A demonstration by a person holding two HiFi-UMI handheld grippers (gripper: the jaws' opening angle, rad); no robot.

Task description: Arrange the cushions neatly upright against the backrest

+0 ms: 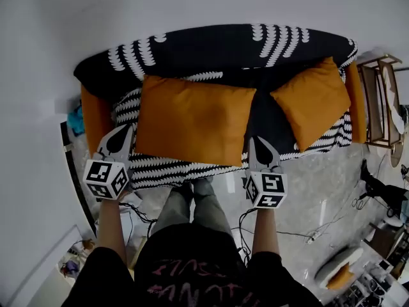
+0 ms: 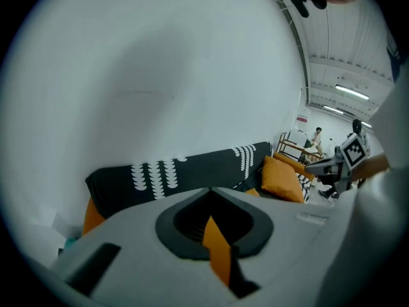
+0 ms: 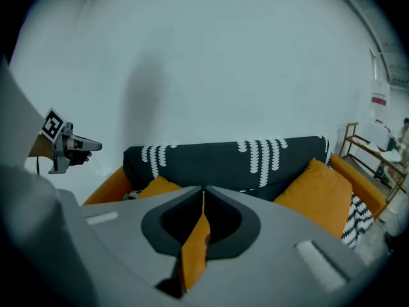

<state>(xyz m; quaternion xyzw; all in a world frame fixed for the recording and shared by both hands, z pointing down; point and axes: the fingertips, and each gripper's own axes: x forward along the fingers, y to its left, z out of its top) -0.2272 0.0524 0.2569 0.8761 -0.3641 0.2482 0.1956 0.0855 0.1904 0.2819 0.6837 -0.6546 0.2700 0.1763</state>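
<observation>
Left gripper (image 1: 121,138), right gripper (image 1: 261,148), head view: both pinched closed, empty, near seat edge. Large cushion (image 1: 192,123) mid-seat, small cushion (image 1: 311,101) tilted at right below backrest (image 1: 211,47). Left gripper view: jaws together, nothing between. Right gripper view: same. We judge straightening not begun.

Soft, cool, slightly dim indoor light, no glare. Strip lights (image 2: 350,92) glow on the ceiling in the left gripper view. A faint grey shadow lies on the white wall (image 3: 144,75) in the right gripper view. Every view bulges like a fisheye: the sofa (image 1: 211,50) curves, and the gripper views fade to black corners. The left gripper (image 2: 209,194) and right gripper (image 3: 203,194) blur near the lens.
</observation>
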